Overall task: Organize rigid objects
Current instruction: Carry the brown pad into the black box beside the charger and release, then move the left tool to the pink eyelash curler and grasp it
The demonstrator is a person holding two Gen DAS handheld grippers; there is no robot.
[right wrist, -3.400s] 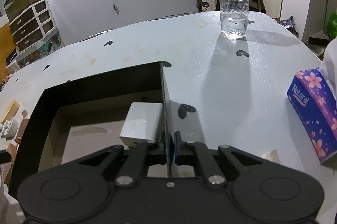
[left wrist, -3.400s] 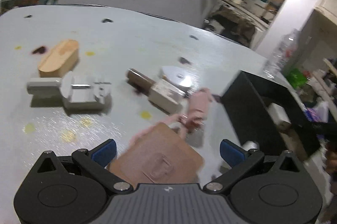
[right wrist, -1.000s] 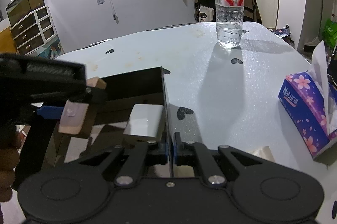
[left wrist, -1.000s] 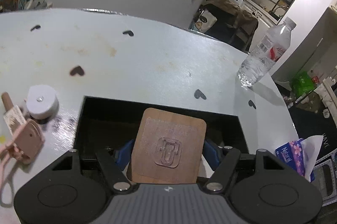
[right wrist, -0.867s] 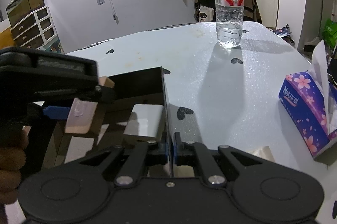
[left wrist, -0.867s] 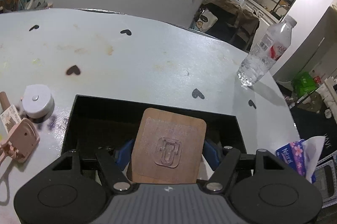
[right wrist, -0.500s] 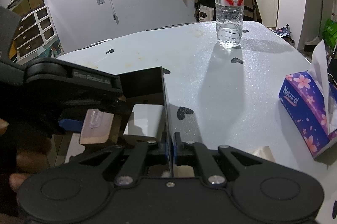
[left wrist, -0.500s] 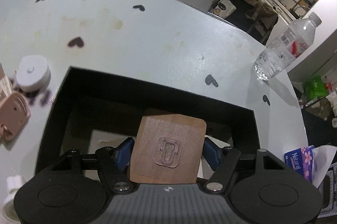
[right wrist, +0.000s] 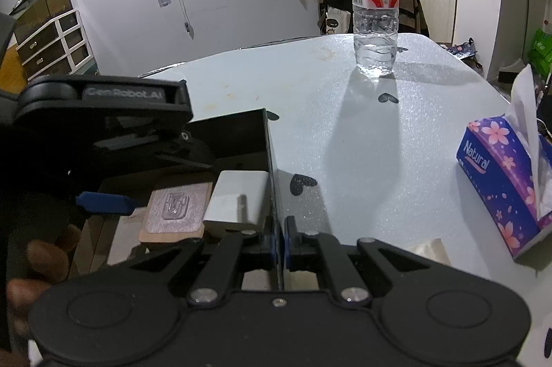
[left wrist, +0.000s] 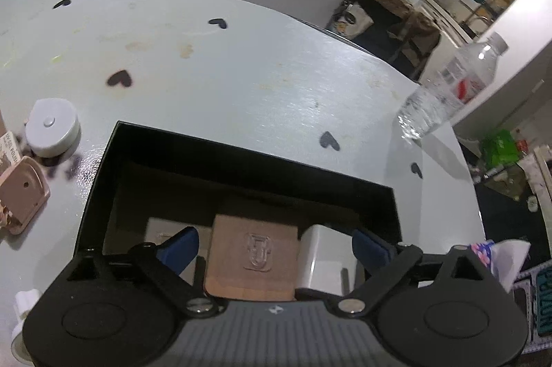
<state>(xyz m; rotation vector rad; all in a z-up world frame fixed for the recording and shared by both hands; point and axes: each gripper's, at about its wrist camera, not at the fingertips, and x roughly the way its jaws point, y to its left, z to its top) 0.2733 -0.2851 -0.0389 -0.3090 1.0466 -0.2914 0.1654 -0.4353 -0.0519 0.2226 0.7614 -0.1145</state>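
Dim kitchen clutter and a pale, heart-spotted table frame the scene as the left gripper hovers over a black box, its blue pads spreading apart with the wooden plaque lying free between them, touched by neither. At 3 o'clock of the plaque, just beside it inside the box, sits a white block. The right gripper is pinched tight on the box's thin right wall, apparently steadying it. The plaque looks stiff, flat and light, with a clear raised hook stuck at its centre; any regrasp would best take its two straight side edges, since the smooth face offers little purchase and the hook may snap off. Its long axis seems to run from 6 toward 12 o'clock in the left wrist view, rounded corners at the far end, face upward. Outside the box, at 9 o'clock, a round white puck and a pink tag wait on the table; a water bottle stands at 1 o'clock, a tissue box at 3.
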